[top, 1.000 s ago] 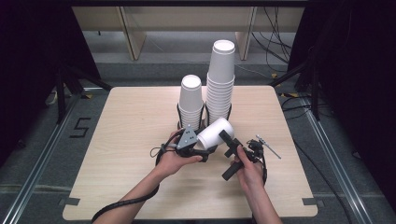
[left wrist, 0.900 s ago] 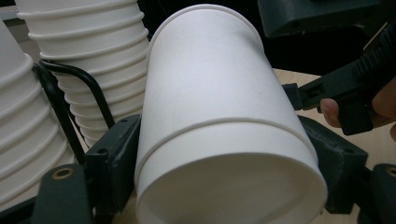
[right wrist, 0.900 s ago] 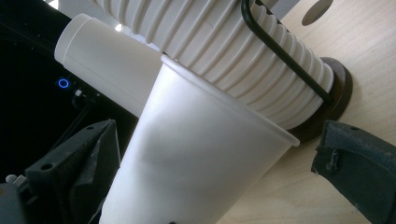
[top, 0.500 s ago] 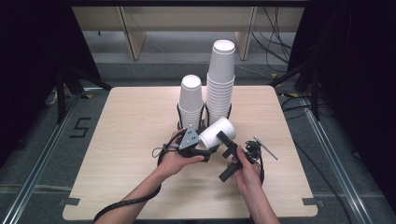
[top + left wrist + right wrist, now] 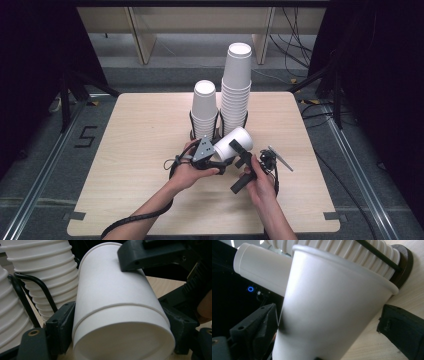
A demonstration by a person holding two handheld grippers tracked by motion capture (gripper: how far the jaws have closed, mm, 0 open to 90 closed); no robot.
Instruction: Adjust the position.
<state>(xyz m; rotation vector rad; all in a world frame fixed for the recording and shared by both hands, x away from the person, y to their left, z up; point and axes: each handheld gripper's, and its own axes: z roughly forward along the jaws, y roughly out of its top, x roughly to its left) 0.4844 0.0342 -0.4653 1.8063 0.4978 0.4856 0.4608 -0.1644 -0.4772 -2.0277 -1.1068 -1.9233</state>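
While the white paper cup (image 5: 233, 143) is clamped on its side above the table (image 5: 125, 150) by the left gripper (image 5: 212, 161), its rim end is flanked by the closing, not yet touching right gripper (image 5: 241, 159).

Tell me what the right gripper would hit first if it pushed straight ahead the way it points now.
The paper cup: it already lies between the right gripper's open fingers. Beyond it, probably the taller cup stack in its black holder, though depth is unclear.

Bright tabletop, dark surroundings, blurry close-ups
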